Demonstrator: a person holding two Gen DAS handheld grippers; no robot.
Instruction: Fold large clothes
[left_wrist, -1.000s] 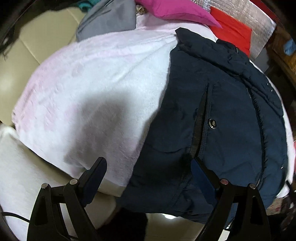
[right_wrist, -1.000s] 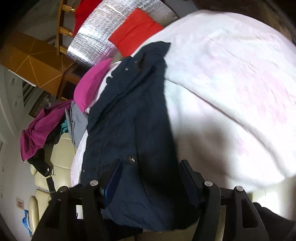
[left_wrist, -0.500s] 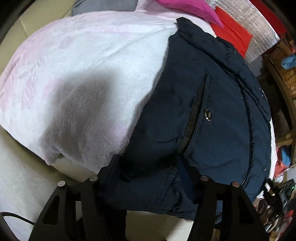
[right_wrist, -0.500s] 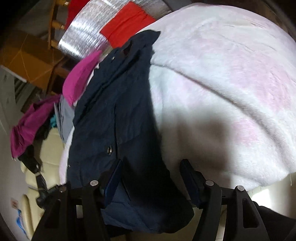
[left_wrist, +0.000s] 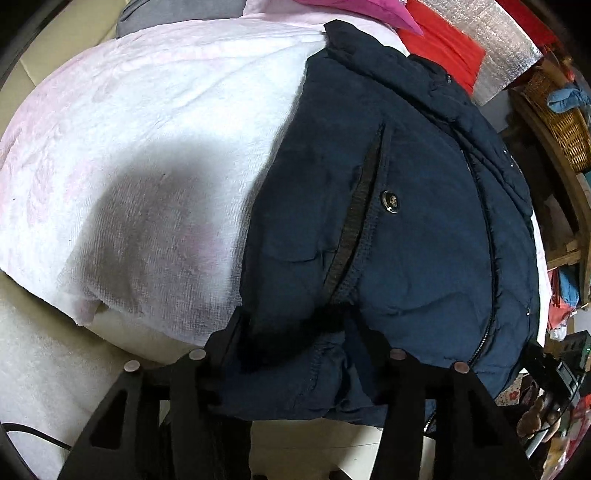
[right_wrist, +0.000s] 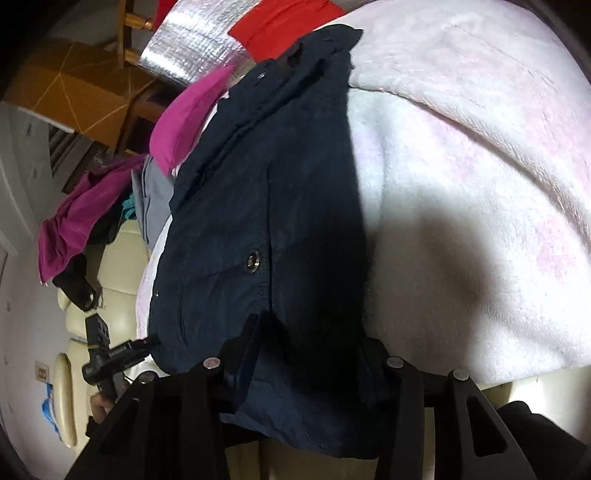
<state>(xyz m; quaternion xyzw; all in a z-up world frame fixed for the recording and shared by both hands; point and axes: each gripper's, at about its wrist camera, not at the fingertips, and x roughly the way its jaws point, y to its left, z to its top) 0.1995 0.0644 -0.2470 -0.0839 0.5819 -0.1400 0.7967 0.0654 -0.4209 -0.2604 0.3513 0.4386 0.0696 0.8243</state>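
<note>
A dark navy padded jacket (left_wrist: 406, 221) lies folded lengthwise on a white and pink fleece blanket (left_wrist: 166, 140); its collar points away and a snap button shows by the pocket. My left gripper (left_wrist: 299, 332) is open, its fingers standing on either side of the jacket's bottom hem. In the right wrist view the same jacket (right_wrist: 251, 206) lies on the blanket (right_wrist: 461, 184), and my right gripper (right_wrist: 310, 336) is open around the hem at its other corner. The hem bulges between both pairs of fingers.
A magenta garment (left_wrist: 354, 7), a red cloth (left_wrist: 443, 44) and silver foil padding (left_wrist: 506, 37) lie beyond the collar. A wicker basket (left_wrist: 561, 122) stands at right. Cream sofa cushions (right_wrist: 118, 258) with purple and grey clothes (right_wrist: 85, 218) lie to the left.
Both grippers have moved forward onto the jacket's bottom hem. The left fingers have narrowed from wide open beside the jacket to straddling the hem.
</note>
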